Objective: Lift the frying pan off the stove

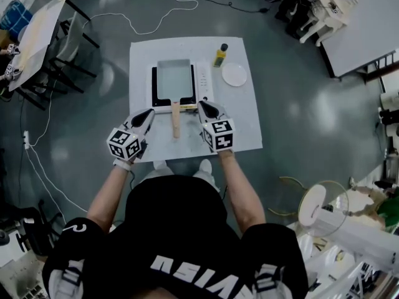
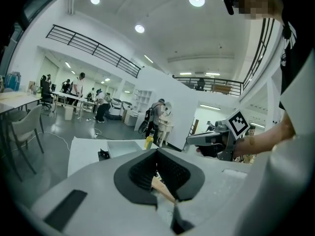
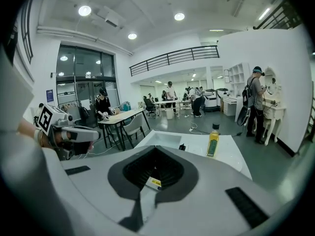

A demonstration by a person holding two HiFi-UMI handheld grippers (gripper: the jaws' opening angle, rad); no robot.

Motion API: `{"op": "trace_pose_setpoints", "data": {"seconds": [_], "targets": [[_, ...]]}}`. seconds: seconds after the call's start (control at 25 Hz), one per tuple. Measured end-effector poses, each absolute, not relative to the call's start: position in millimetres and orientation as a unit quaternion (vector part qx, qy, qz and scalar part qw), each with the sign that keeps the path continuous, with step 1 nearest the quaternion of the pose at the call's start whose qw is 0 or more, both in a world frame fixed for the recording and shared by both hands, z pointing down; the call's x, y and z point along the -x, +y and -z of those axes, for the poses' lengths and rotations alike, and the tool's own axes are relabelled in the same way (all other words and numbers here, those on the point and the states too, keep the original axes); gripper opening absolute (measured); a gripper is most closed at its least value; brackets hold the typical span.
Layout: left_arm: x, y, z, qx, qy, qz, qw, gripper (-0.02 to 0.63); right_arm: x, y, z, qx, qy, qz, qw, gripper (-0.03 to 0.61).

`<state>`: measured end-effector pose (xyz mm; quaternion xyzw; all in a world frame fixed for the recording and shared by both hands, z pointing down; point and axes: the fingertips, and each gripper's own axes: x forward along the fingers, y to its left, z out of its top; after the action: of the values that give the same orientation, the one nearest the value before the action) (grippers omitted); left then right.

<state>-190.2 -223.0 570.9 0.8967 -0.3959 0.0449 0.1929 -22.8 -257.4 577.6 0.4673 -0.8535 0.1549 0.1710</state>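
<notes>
Big open workshop room with a shiny grey floor (image 1: pixel 299 117). Far left there's a long pale side table (image 1: pixel 34 30) with dark chairs (image 1: pixel 68 67) beside it, and a white cable (image 1: pixel 124 18) snakes across the floor toward the middle. Between that lot and the white table (image 1: pixel 246 126) in the centre it's just bare floor, so there's loads of room on the left.

On the white table, the left gripper (image 1: pixel 148 114) hangs over the near-left part. Its fingers (image 2: pixel 140 176) are closed on nothing. In the left gripper view a bit of wooden handle (image 2: pixel 162 189) shows beyond them, not between them.

The stove (image 1: pixel 204 83) sits mid-table toward the far edge. The frying pan (image 1: pixel 173 80), a rectangular one, is on the stove with that handle sticking out toward the near edge. The handle lies between the two grippers, apart from both.

The right gripper (image 1: pixel 204 106) is just right of the handle, with its tip by the stove's near-right corner. Its fingers (image 3: pixel 171 171) are closed too, and empty.

Right of the stove there's a yellow bottle (image 1: pixel 220 55) with a dark cap, and a white plate (image 1: pixel 234 74) just beside it. The near strip and the right edge of the table are bare.

Past that is open floor, then more white desks (image 1: pixel 368 23) far right. The gripper views show people (image 3: pixel 170 95) standing around well off in the distance.
</notes>
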Motion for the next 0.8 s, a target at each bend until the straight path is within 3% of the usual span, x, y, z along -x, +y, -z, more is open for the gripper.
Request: {"op": "trace_pose_setpoints", "data": {"seconds": [0.8], "targets": [[175, -211, -598, -0.908, -0.350, -0.060, 0.223, -0.002, 42, -257, -626, -0.411, -0.864, -0.214, 0.197, -0.003]]}}
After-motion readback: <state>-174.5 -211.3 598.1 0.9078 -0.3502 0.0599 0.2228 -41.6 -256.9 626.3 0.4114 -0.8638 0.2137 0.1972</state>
